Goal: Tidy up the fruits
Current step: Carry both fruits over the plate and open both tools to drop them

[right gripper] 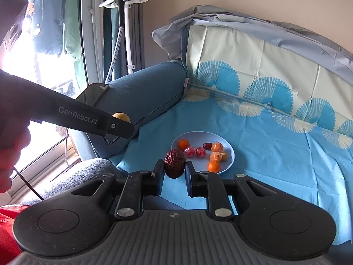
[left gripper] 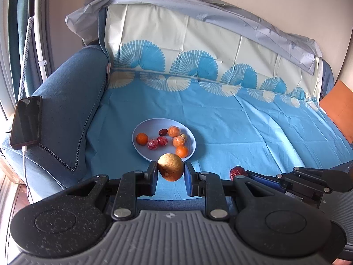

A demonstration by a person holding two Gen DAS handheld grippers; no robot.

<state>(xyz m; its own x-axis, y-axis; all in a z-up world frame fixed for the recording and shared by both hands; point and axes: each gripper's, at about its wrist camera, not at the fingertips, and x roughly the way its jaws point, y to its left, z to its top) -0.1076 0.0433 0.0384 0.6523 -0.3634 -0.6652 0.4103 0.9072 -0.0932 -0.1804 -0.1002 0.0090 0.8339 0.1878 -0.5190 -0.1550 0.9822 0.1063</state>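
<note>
I am holding two fruits above a sofa draped in a blue fan-patterned cloth [left gripper: 242, 119]. My left gripper [left gripper: 171, 172] is clenching a round golden-brown fruit [left gripper: 170, 167], its skin matte and speckled, catching light on one side, pinned between both pads just short of the near rim of the pale blue plate [left gripper: 141, 128]. My right gripper [right gripper: 174, 169] is clamping a dark red, wrinkled date [right gripper: 174, 163], glossy in its folds, held upright between the pads and hanging in front of the plate's near-left edge. The plate is lying flat on the cloth and is already carrying two bare oranges [left gripper: 142, 138], two oranges in clear wrap [left gripper: 174, 131], two red-and-white wrapped pieces [left gripper: 152, 144], a small dark date [left gripper: 163, 132] and a small pale fruit partly hidden behind the wrapped oranges. A phone [left gripper: 26, 121] is resting on the sofa's blue armrest [left gripper: 72, 101], plugged into a white cable.
</note>
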